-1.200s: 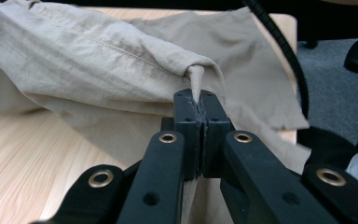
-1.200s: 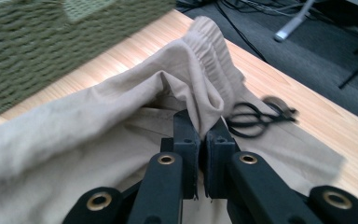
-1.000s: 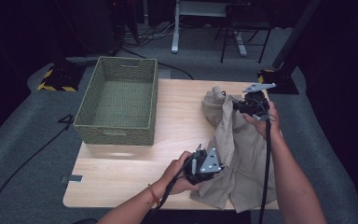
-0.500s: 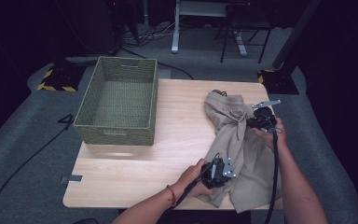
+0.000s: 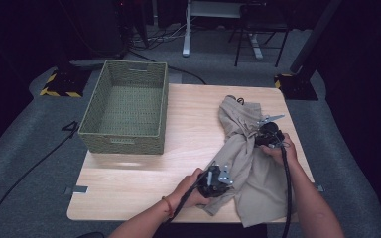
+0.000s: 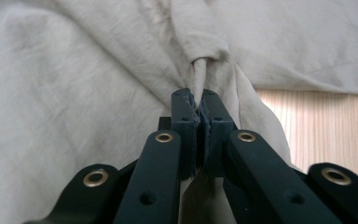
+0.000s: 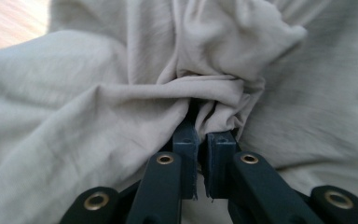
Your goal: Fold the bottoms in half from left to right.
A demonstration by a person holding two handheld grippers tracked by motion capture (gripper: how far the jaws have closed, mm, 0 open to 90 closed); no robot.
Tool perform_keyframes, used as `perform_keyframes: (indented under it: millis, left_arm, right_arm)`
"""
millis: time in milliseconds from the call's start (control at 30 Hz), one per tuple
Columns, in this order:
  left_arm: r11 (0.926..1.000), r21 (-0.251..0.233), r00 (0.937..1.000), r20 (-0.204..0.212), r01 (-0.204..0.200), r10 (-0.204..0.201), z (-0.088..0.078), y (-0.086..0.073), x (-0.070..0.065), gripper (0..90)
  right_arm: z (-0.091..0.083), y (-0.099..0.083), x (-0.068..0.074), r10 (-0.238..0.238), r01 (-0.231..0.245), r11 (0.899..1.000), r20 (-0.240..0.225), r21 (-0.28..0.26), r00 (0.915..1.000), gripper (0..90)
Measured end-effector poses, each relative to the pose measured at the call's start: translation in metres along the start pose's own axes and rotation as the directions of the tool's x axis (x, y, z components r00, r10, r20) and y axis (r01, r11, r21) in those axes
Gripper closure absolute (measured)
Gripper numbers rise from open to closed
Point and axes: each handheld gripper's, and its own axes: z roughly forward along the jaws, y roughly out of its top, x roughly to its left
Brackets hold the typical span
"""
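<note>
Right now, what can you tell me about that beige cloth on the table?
The beige cloth looks soft, thin and wrinkly. It lies crumpled on the right side of the wooden table, its near edge hanging over the front. The left claw and the right claw are each shut on a bunched fold.

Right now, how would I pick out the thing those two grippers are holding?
Start at the wooden table. Its left side carries a green woven basket; look to the right side instead. There lies a crumpled beige cloth, soft and pale, pinched by the left gripper and the right gripper.
</note>
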Motion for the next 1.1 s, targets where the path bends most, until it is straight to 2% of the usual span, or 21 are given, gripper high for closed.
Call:
perform_keyframes:
  millis: [167, 267, 333, 400, 467, 500, 567, 633, 700, 733, 767, 867, 1033, 1100]
  left_arm:
    - [0.998, 0.023, 0.9969, -0.052, 0.059, -0.058, -0.032, -0.037, 0.014, 86.3]
    - [0.9942, 0.025, 0.9912, -0.084, 0.105, -0.103, -0.049, -0.057, 0.021, 86.0]
    - [0.9928, 0.024, 0.9874, -0.109, 0.118, -0.114, -0.059, -0.069, 0.022, 83.9]
    - [0.9899, 0.02, 0.9819, -0.132, 0.14, -0.136, -0.068, -0.079, 0.021, 78.0]
    - [0.9867, -0.011, 0.9754, -0.149, 0.162, -0.162, -0.079, -0.089, 0.018, 68.8]
    - [0.9839, -0.037, 0.9722, -0.152, 0.175, -0.178, -0.085, -0.094, 0.016, 64.6]
    - [0.9807, -0.058, 0.9669, -0.166, 0.187, -0.194, -0.098, -0.102, 0.013, 54.4]
    - [0.9756, -0.072, 0.9559, -0.197, 0.207, -0.218, -0.107, -0.109, 0.009, 40.8]
    - [0.9717, -0.073, 0.9511, -0.201, 0.225, -0.235, -0.111, -0.116, 0.006, 33.0]
    - [0.9708, -0.069, 0.9505, -0.198, 0.23, -0.239, -0.111, -0.119, 0.005, 29.8]
    - [0.9716, -0.059, 0.9534, -0.188, 0.229, -0.236, -0.11, -0.122, 0.003, 27.1]
    - [0.972, -0.038, 0.9537, -0.188, 0.232, -0.235, -0.104, -0.125, 0.0, 24.3]
    - [0.966, -0.049, 0.9521, -0.163, 0.254, -0.258, -0.098, -0.125, 0.003, 22.3]
    - [0.9673, -0.043, 0.9515, -0.174, 0.25, -0.254, -0.094, -0.125, 0.004, 22.3]
  right_arm:
    - [0.007, 0.007, 0.03, -0.019, 0.018, 1.0, -0.044, -0.01, 0.9989, 84.2]
    - [0.011, 0.013, 0.048, -0.046, 0.046, 0.999, -0.065, -0.011, 0.9968, 82.5]
    - [0.014, 0.018, 0.058, -0.062, 0.061, 0.998, -0.077, -0.014, 0.9951, 76.9]
    - [0.017, 0.021, 0.066, -0.064, 0.063, 0.998, -0.074, -0.019, 0.9952, 69.2]
    - [0.016, 0.024, 0.071, -0.073, 0.07, 0.997, -0.073, -0.035, 0.9947, 55.9]
    - [0.014, 0.025, 0.072, -0.075, 0.073, 0.997, -0.071, -0.034, 0.9946, 49.7]
    - [0.007, 0.027, 0.071, -0.073, 0.068, 0.996, -0.091, -0.062, 0.9932, 42.1]
    - [-0.004, 0.027, 0.067, -0.064, 0.057, 0.996, -0.088, -0.075, 0.9941, 34.4]
    - [-0.015, 0.027, 0.064, -0.065, 0.054, 0.994, -0.112, -0.095, 0.9916, 32.8]
    - [-0.02, 0.027, 0.064, -0.076, 0.064, 0.992, -0.11, -0.11, 0.991, 32.1]
    - [-0.025, 0.027, 0.064, -0.081, 0.068, 0.991, -0.107, -0.116, 0.991, 32.0]
    - [-0.041, 0.029, 0.068, -0.11, 0.096, 0.984, -0.09, -0.149, 0.9898, 30.9]
    - [-0.057, 0.028, 0.072, -0.107, 0.081, 0.971, -0.103, -0.227, 0.9889, 29.7]
    - [-0.058, 0.031, 0.075, -0.095, 0.067, 0.968, -0.104, -0.241, 0.99, 29.5]
